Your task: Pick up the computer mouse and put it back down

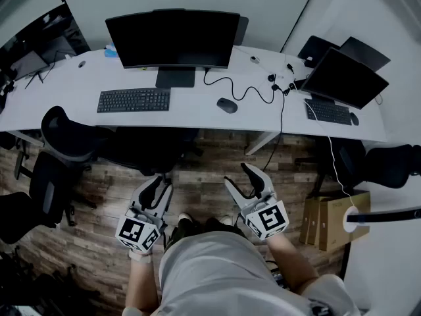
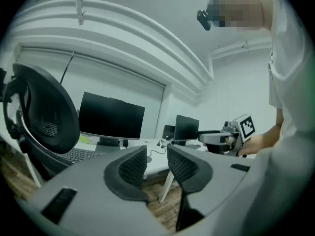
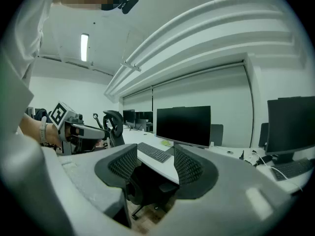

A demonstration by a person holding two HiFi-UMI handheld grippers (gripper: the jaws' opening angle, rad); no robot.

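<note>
Bodies of left gripper [image 1: 158,188] and right gripper [image 1: 245,182]: grey, black ribbed jaw pads [image 2: 133,168]. Each carries a white cube [image 1: 138,233] with black square markers. Person wears pale short-sleeved shirt [image 1: 217,268].

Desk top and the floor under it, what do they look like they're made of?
Desk top: smooth, uniform white with a dull sheen and no grain, so probably laminate or painted board. Floor: brown planks with visible seams and mixed tones, so wood or a wood-look laminate; the pictures cannot settle which.
</note>
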